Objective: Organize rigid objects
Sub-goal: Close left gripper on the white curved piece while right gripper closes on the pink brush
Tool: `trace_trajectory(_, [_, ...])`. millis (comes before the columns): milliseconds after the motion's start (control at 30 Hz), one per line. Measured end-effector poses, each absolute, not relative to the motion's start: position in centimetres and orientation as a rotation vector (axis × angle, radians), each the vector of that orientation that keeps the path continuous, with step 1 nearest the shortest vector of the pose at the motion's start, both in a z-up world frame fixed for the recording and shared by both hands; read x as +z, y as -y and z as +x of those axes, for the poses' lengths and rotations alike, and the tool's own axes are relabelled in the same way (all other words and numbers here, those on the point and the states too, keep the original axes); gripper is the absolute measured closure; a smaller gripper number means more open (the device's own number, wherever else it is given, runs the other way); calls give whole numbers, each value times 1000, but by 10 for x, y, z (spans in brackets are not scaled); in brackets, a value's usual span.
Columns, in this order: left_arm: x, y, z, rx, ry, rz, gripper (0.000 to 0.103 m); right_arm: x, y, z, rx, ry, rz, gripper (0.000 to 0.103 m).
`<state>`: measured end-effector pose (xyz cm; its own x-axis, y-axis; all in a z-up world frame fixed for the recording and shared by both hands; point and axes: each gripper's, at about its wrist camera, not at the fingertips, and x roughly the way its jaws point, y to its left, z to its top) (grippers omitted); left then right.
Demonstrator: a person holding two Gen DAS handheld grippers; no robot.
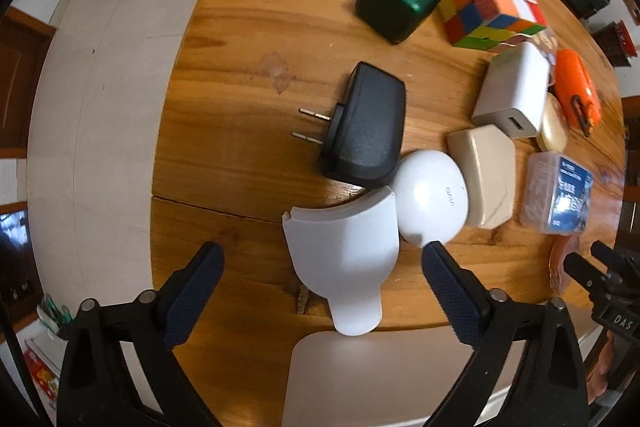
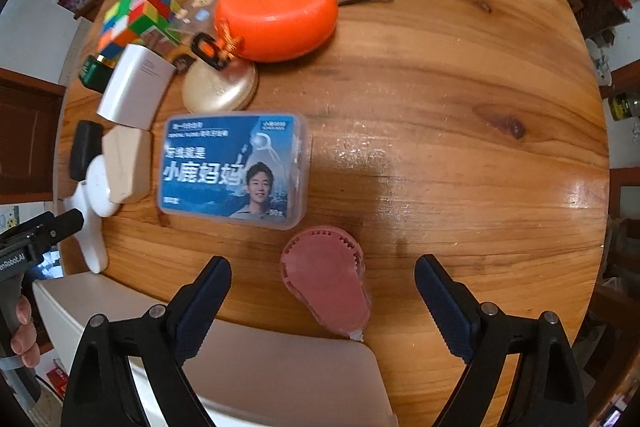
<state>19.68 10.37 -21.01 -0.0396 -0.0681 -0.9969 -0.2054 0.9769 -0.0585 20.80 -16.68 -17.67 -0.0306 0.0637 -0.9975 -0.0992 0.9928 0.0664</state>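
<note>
Counting 1 cube (image 1: 491, 1), 3 chargers (image 1: 362, 126).

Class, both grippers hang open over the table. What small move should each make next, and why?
Probably lower a little further, then close. The left gripper straddles the white flat piece, and the right gripper straddles the pink tape dispenser. Neither gripper's pads appear to touch its object, and both objects lie loose near the wooden table's edge.
</note>
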Motion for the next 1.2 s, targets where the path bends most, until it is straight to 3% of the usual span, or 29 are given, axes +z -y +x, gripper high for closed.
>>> trace_trajectory(367, [-214,-102,203,156,-1606,-240,9,-202,149,203,102,-1633,-154,28])
trace_trajectory(500, [-214,-106,201,174,-1623,-242,26,-211,144,196,100,-1648,-166,33])
trace_trajectory(700, [-227,-116,197,192,-1625,-273,28,-214,149,188,105,-1644,-141,36])
trace_trajectory(833, [-223,-104,198,210,-1596,-204,39,-210,152,188,106,-1629,-134,53])
trace_trajectory(1200, [-182,-100,194,208,-1509,-245,40,-181,185,183,135,-1532,-14,53])
